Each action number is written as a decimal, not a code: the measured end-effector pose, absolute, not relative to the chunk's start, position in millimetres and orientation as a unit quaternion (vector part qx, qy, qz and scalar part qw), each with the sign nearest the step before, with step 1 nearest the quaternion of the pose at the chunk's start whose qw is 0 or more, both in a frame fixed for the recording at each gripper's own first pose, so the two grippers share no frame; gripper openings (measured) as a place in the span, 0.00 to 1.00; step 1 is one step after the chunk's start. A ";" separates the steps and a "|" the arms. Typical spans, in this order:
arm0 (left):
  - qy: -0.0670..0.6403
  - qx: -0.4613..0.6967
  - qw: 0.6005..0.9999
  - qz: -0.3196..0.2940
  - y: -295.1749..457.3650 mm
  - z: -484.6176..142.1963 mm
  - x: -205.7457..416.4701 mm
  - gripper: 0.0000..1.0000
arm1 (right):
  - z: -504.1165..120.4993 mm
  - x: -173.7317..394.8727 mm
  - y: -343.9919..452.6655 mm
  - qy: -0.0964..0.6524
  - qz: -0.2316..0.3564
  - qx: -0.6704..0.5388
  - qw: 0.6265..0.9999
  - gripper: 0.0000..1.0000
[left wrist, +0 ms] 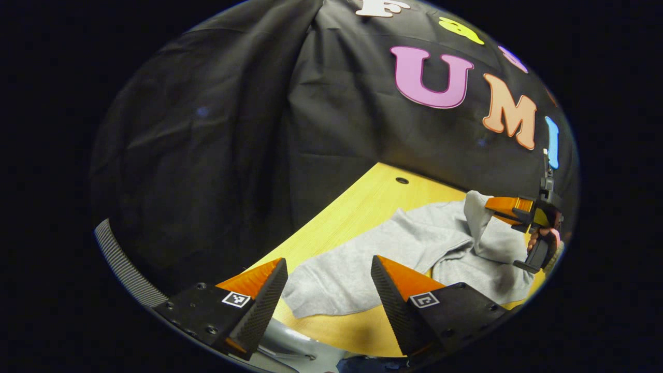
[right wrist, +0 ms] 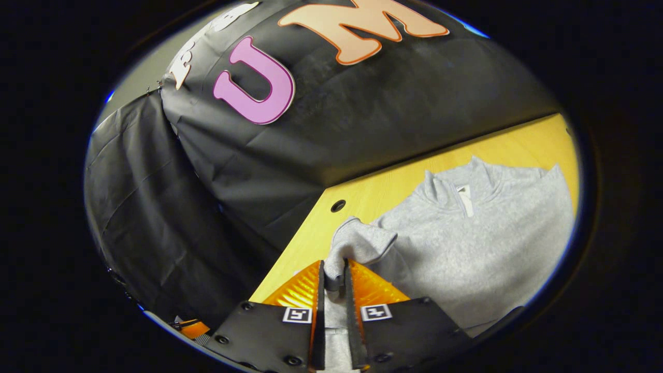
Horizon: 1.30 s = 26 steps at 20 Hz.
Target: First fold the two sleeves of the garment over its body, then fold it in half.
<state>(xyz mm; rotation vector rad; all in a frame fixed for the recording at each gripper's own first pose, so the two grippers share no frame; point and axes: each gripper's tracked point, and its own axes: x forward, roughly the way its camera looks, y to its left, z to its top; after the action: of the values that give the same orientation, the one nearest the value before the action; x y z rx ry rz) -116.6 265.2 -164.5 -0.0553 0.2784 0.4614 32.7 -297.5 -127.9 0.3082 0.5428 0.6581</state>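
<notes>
You had the grey garment (right wrist: 481,238) lying flat on the counter (right wrist: 373,194), collar toward the wall. Your right gripper (right wrist: 334,282) had its fingers clamped on a sleeve (right wrist: 360,241), lifted and bunched above the body. Your left gripper (left wrist: 329,280) hung over the near hem with fingers apart, holding nothing. The cloth looked soft, light and limp, so it would sag and crease. I judged the cuff the best place to hold.
</notes>
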 end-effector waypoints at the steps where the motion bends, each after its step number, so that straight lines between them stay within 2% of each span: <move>1: 0.142 -0.028 0.962 0.231 271.2 -173.4 -117.2 0.95 | -133.4 33.9 -302.6 0.268 0.315 0.148 0.898 0.20; 2: 0.148 -0.029 0.960 0.234 275.2 -180.2 -117.2 0.95 | -136.4 34.9 -306.2 0.271 0.316 0.147 0.897 0.29; 3: 0.153 -0.031 0.959 0.236 278.5 -189.3 -117.2 0.95 | -146.6 38.2 -310.0 0.274 0.310 0.141 0.899 0.51; 5: 0.172 -0.035 0.954 0.242 283.2 -207.9 -118.3 0.95 | -157.9 45.6 -317.0 0.270 0.301 0.114 0.907 0.84; 6: 0.179 -0.036 0.952 0.246 284.5 -214.6 -119.0 0.95 | -156.9 41.9 -319.4 0.268 0.296 0.099 0.911 0.98; 7: 0.189 -0.040 0.949 0.250 285.4 -225.0 -119.9 0.95 | -153.6 41.3 -321.3 0.263 0.297 0.088 0.914 0.94; 11: 0.213 -0.055 0.943 0.251 283.5 -251.5 -117.9 0.95 | -138.8 34.2 -331.7 0.249 0.295 0.070 0.920 0.98; 12: 0.216 -0.057 0.942 0.250 283.5 -254.9 -116.4 0.95 | -134.1 34.1 -334.8 0.245 0.293 0.065 0.922 0.94; 20: 0.229 -0.033 0.938 0.256 287.8 -264.9 -107.3 0.95 | -92.7 19.2 -386.4 0.210 0.271 0.025 0.939 0.98; 22: 0.226 -0.031 0.942 0.247 284.5 -263.8 -99.9 0.90 | -83.2 16.4 -406.3 0.199 0.258 0.005 0.945 0.98; 23: 0.224 -0.031 0.943 0.244 284.5 -263.6 -95.8 0.79 | -83.2 13.8 -417.1 0.200 0.252 -0.002 0.947 0.98; 24: 0.225 -0.031 0.943 0.242 283.3 -263.2 -95.2 0.74 | -81.2 10.8 -426.7 0.202 0.245 -0.004 0.948 0.98; 26: 0.229 -0.031 0.945 0.232 280.2 -263.1 -87.3 0.57 | -76.1 5.9 -446.0 0.202 0.232 -0.002 0.952 0.98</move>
<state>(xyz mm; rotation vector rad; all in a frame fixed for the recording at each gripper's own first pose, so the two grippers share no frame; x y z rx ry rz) -87.3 280.2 -263.1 -0.0629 0.4675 0.4727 5.9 -446.0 -76.1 -0.0041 0.4104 0.4710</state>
